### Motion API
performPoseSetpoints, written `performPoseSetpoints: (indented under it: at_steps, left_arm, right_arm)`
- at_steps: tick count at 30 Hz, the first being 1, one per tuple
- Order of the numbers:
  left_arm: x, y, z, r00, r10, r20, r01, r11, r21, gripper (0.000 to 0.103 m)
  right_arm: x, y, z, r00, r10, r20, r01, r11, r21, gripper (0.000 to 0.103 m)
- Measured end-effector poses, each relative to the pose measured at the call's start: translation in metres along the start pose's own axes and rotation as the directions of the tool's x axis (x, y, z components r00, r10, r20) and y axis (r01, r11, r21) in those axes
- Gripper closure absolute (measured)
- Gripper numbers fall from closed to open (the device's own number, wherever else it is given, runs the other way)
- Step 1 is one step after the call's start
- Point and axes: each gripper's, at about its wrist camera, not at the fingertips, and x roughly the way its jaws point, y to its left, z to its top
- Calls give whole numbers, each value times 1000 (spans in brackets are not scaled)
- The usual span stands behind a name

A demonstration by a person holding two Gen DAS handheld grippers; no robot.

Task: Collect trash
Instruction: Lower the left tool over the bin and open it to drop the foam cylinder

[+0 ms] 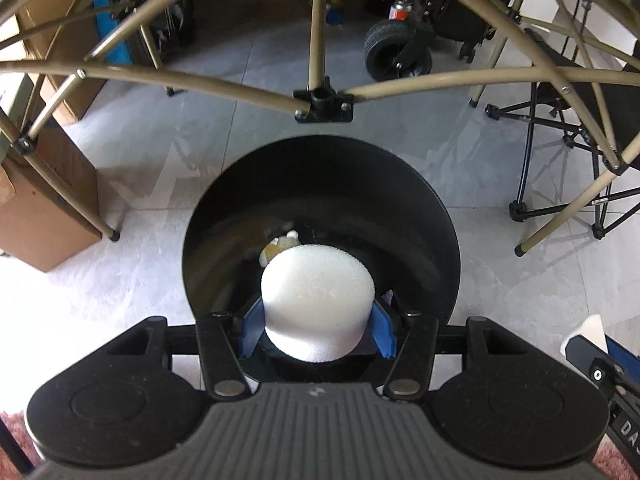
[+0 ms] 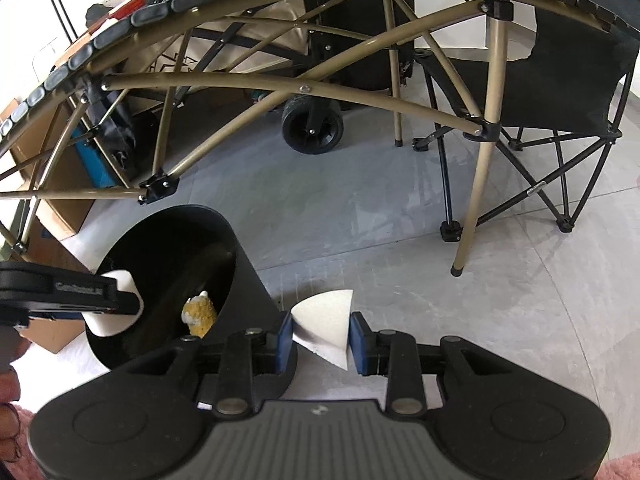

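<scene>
Trash goes two ways: we pinch a round white foam piece (image 1: pixel 318 300) in our left gripper (image 1: pixel 318 330) over the black bin (image 1: pixel 420 216), a white wedge (image 2: pixel 326 326) in our right gripper (image 2: pixel 320 340).

Storage room: folding chair (image 2: pixel 560 80), cardboard boxes (image 1: pixel 44 216).

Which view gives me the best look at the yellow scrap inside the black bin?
The right wrist view: the yellow scrap lies unobstructed inside the black bin. In the left wrist view the white foam puck held by the left gripper hides most of it.
</scene>
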Motion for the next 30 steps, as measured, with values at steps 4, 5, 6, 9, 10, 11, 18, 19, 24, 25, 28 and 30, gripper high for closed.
performPoseSetpoints:
  at_steps: [4, 5, 6, 9, 10, 11, 18, 19, 24, 25, 28, 30]
  left_arm:
    - [9, -4, 2, 1000, 8, -24, -9, 1000, -18, 47]
    - [11, -5, 2, 1000, 9, -30, -9, 1000, -22, 47]
    - [13, -5, 3, 999, 9, -36, -10, 1000, -28, 47]
    - [18, -7, 4, 999, 11, -42, -13, 999, -37, 47]
    - [19, -7, 4, 999, 11, -40, -12, 999, -40, 47]
    - [20, -7, 5, 999, 11, -38, -13, 999, -43, 47]
    - [20, -6, 5, 999, 14, -46, -17, 999, -51, 44]
    - [20, -6, 5, 999, 11, -48, -13, 999, -52, 39]
    - [18, -5, 7, 999, 14, -45, -17, 997, -72, 1]
    - [17, -4, 7, 999, 8, -48, -12, 997, -74, 0]
    - [17, -3, 7, 998, -10, -64, 5, 996, -84, 0]
    - [17, -4, 7, 998, -3, -64, -2, 997, -81, 0]
  right_arm:
    - [2, -1, 0, 1000, -10, -4, 10, 1000, 1, 74]
    - [2, -1, -1, 1000, -13, -5, 13, 1000, 1, 73]
    - [2, 0, -1, 1000, -14, -7, 14, 1000, 0, 74]
    - [3, 2, -2, 1000, -20, -9, 20, 1000, -7, 73]
    - [3, 2, -2, 1000, -21, -10, 21, 1000, -9, 73]
    - [4, 2, -2, 1000, -22, -12, 22, 1000, -9, 74]
    - [5, 4, -2, 999, -29, -15, 28, 999, -21, 74]
    - [6, 4, -2, 999, -29, -16, 29, 999, -21, 73]
    - [6, 4, -2, 999, -28, -16, 28, 999, -26, 73]
    - [6, 4, -3, 999, -29, -16, 29, 999, -27, 73]
    - [6, 5, -3, 999, -31, -15, 30, 999, -31, 73]
    - [6, 5, -3, 999, -30, -14, 29, 999, -32, 73]
